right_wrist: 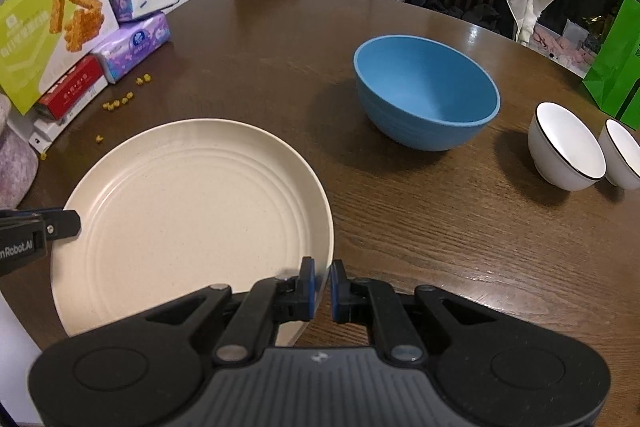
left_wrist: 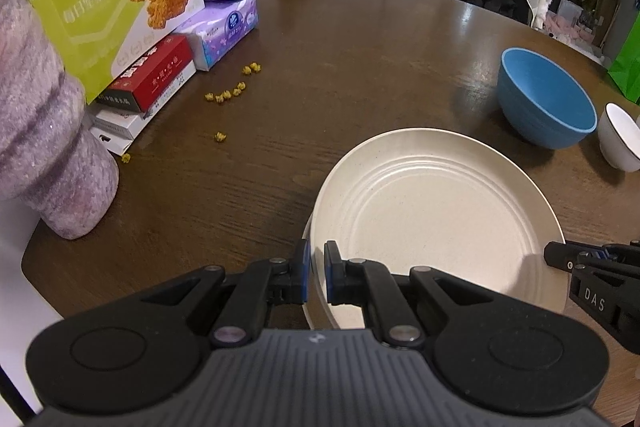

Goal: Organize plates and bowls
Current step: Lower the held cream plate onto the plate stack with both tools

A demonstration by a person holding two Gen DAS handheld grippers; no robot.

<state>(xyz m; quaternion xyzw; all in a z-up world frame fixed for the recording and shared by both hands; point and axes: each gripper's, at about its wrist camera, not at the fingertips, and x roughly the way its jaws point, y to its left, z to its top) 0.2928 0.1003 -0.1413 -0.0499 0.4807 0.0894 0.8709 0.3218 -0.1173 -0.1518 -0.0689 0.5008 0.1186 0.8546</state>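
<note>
We've got the cream plate (left_wrist: 436, 227) low and right in the left wrist view, and our left gripper (left_wrist: 317, 273) is clamped on its near-left rim, blue pads pinching the edge. A second pale rim peeks out just beneath at that spot, something the other camera doesn't show. Over in the right wrist view the same plate (right_wrist: 192, 223) fills the lower left, and our right gripper (right_wrist: 323, 289) is pinched on its right-hand rim. Only this view gives us both small white bowls (right_wrist: 566, 147), glossy with thin dark rims, at the right edge; the left camera catches just one. The blue bowl (right_wrist: 426, 93) sits matte and deep, centre-right, well apart from the plate. The plate is matte and speckled with raised rings. The table (right_wrist: 420, 227) is dark wood grain, rounded, and yellow crumbs (left_wrist: 230, 95) are scattered at centre left near the boxes (left_wrist: 132, 7)
</note>
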